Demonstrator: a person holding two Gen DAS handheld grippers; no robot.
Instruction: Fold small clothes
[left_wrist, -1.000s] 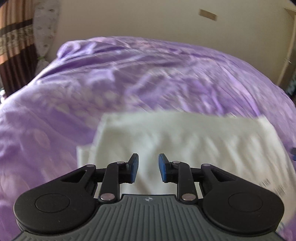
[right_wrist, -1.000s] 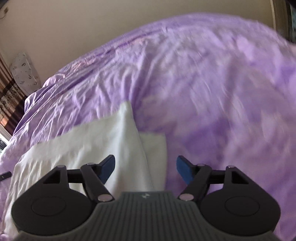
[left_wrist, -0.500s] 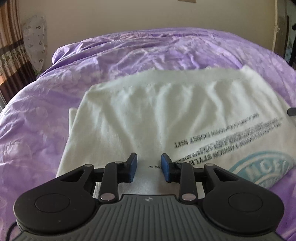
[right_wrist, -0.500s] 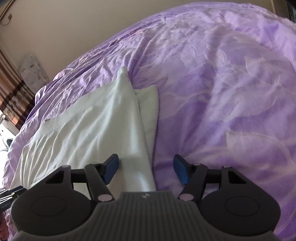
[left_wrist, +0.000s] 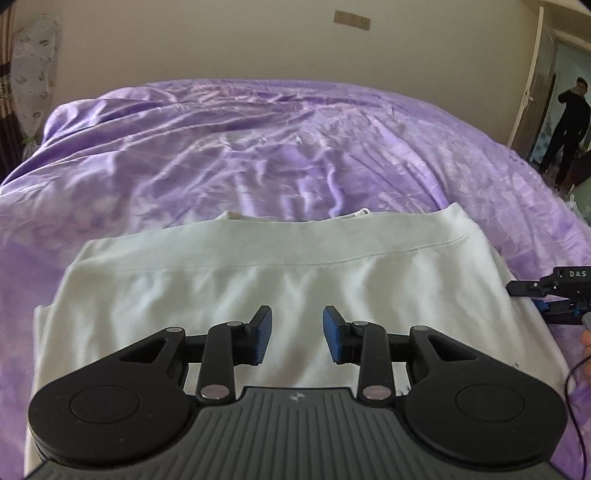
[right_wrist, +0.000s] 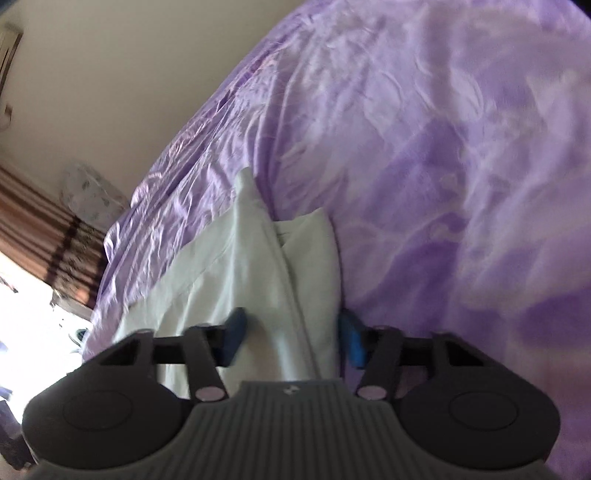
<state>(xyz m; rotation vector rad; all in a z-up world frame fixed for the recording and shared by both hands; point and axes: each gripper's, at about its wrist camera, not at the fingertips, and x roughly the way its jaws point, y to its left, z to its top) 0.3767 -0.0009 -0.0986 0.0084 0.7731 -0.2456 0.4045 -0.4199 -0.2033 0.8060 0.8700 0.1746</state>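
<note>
A white T-shirt (left_wrist: 280, 284) lies partly folded on the purple bedspread (left_wrist: 280, 155), hem side up, its print hidden. My left gripper (left_wrist: 297, 338) is open and empty just above the shirt's near middle. My right gripper (right_wrist: 291, 338) is open, its blue pads either side of the shirt's folded right edge (right_wrist: 295, 266), where a sleeve layer sticks out; I cannot tell whether the pads touch it. The right gripper also shows at the right edge of the left wrist view (left_wrist: 554, 291).
The bedspread (right_wrist: 443, 184) stretches wide beyond the shirt. A beige wall (left_wrist: 258, 40) backs the bed. A striped curtain (right_wrist: 40, 229) hangs at left. A person in black (left_wrist: 567, 129) stands in a doorway at far right.
The left view tilted up, so the shirt's printed part dropped out of sight. The right gripper moved closer over the shirt's right edge, which now lies between its pads.
</note>
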